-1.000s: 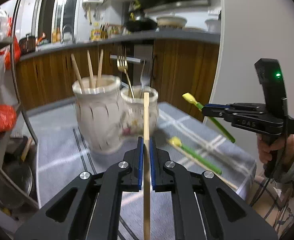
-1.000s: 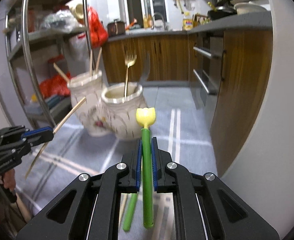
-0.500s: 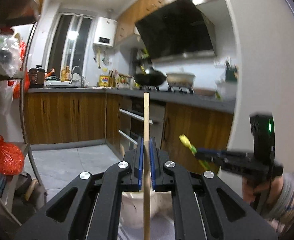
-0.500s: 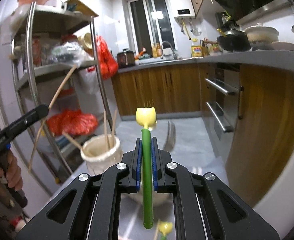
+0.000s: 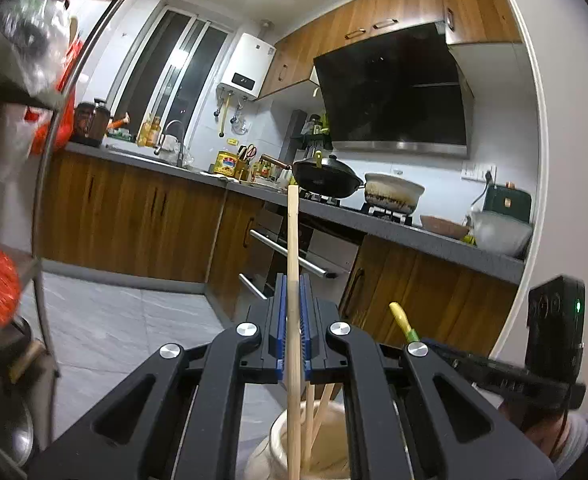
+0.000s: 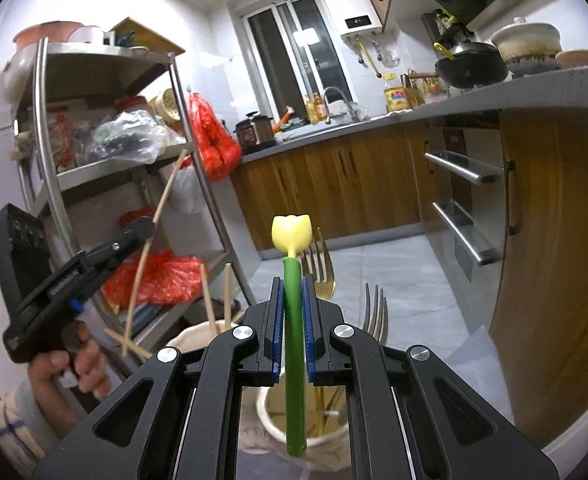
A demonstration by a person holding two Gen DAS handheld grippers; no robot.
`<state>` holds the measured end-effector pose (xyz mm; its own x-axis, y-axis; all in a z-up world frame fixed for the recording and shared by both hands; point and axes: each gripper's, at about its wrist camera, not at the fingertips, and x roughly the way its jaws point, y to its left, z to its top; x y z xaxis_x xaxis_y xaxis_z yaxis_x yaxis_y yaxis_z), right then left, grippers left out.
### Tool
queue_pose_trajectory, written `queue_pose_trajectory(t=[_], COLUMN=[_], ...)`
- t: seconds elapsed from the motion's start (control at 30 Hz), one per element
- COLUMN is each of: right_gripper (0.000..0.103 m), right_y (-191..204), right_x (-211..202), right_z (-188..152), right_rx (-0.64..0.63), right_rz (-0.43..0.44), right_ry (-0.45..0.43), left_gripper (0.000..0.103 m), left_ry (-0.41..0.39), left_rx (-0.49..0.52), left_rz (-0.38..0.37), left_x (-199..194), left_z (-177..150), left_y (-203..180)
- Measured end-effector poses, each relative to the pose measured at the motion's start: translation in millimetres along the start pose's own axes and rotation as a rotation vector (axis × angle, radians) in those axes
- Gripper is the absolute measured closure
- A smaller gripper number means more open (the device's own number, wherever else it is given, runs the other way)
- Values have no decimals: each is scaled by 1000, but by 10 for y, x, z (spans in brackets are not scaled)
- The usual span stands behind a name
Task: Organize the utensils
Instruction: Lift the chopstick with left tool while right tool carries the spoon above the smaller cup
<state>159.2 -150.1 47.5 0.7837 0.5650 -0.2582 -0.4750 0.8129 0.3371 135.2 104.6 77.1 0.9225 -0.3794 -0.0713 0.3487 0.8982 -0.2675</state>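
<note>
The left claw (image 5: 292,322) is clenched on a wooden chopstick (image 5: 292,264) above the chopstick jar (image 5: 294,450); the right claw (image 6: 292,330) grips a green tulip-topped utensil (image 6: 294,320) over the fork jar (image 6: 294,426) (both upright). A tilted release could miss a rim, or knock the forks (image 6: 375,312).

A pale wooden chopstick (image 5: 292,264) is held upright, its lower end reaching down to the mouth of a cream ceramic jar (image 5: 277,446) in which more wooden chopsticks (image 5: 317,404) are stood leaning. A green-handled utensil with a yellow tulip-shaped tip (image 6: 291,236) is held nearly upright above a second cream jar (image 6: 271,420). A gold fork (image 6: 318,270) and a silver fork (image 6: 376,312) are stood in it, tines up; whether the green handle's end is inside the rim cannot be told.
</note>
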Motion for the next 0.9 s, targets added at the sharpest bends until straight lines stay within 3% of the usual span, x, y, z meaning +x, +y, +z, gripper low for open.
queue_pose_trajectory(t=[0.4, 0.9], right_gripper=[93, 93], right_y=[-4, 3], right_x=[302, 279], right_z=[-105, -212], right_rx=[21, -52], right_rz=[21, -22], right_ry=[-28, -53], left_gripper=[97, 97], left_ry=[-10, 41], left_rx=[-7, 6], left_rz=[-34, -57], left_x=[317, 224], left_z=[-79, -246], left_y=[-39, 3])
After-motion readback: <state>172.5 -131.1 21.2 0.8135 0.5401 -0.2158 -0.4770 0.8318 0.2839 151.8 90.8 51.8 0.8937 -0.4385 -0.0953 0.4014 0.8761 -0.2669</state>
